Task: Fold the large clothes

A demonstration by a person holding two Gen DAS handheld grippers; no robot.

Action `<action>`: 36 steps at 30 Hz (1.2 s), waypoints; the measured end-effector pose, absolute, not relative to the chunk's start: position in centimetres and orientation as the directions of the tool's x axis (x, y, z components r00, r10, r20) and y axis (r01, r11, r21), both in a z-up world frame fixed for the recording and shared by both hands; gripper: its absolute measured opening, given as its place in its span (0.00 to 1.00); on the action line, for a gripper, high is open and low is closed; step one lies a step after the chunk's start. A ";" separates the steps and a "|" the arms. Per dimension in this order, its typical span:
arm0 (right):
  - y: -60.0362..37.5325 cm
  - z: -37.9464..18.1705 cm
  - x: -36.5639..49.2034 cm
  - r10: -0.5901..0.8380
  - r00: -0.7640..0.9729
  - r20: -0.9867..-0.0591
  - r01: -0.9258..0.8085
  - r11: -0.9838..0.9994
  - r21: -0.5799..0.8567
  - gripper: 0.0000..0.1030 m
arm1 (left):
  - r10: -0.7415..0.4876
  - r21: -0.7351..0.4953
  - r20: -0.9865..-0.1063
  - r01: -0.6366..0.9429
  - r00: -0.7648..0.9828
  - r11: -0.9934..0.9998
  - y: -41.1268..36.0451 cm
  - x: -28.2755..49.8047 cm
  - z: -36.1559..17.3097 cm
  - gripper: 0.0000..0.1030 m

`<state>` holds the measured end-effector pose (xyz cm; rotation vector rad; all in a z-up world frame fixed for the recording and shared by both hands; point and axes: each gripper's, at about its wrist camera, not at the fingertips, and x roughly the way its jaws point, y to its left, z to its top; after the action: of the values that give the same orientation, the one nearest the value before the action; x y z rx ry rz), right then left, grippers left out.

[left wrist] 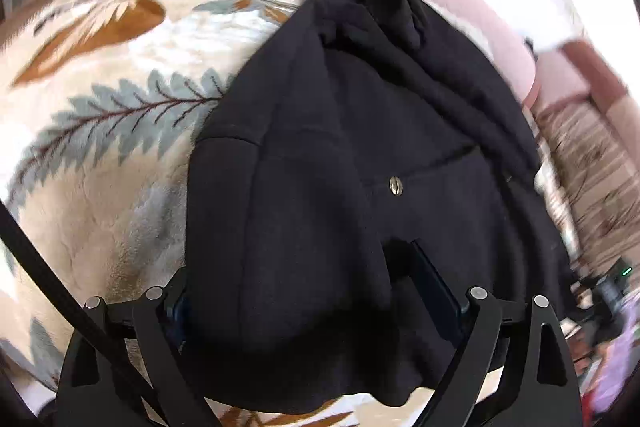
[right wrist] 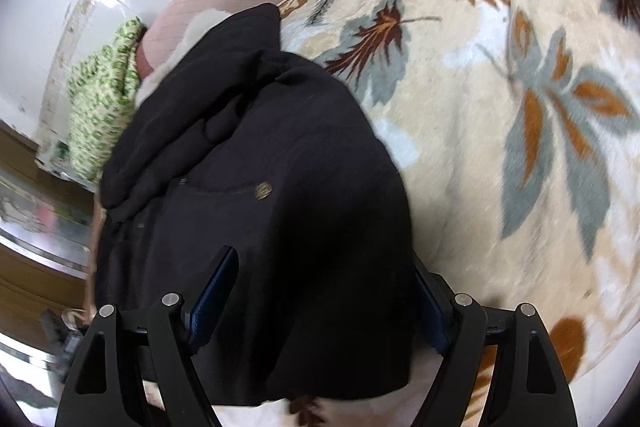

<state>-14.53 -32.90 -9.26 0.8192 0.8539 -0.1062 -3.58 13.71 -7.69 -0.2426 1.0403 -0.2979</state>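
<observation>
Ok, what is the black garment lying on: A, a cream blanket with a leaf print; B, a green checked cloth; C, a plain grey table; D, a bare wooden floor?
A: the black garment lies spread on a cream blanket printed with grey-blue and brown leaves, seen in both wrist views.

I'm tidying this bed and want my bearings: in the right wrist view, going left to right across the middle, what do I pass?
Green patterned cloth → black garment with its metal button → cream blanket with leaf print.
</observation>
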 end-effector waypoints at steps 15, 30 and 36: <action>-29.3 -8.8 -13.0 0.188 0.643 -0.743 0.352 0.789 0.504 0.35 | -0.309 -0.328 -0.829 0.042 0.466 0.944 13.5 -4.0 -5.0 0.31; -29.5 -7.6 -14.1 0.224 0.704 -0.674 0.337 0.729 0.595 0.22 | -0.376 -0.423 -0.800 0.005 0.468 0.906 14.3 -4.5 -4.1 0.21; -29.2 -5.1 -14.6 0.219 0.730 -0.647 0.303 0.745 0.594 0.20 | -0.419 -0.479 -0.770 -0.002 0.482 0.878 16.1 -4.9 -3.4 0.22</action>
<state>-14.56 -29.23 -5.13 0.7479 0.7690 -0.0516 -4.92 16.08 -3.35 -0.4516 1.0456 -0.2644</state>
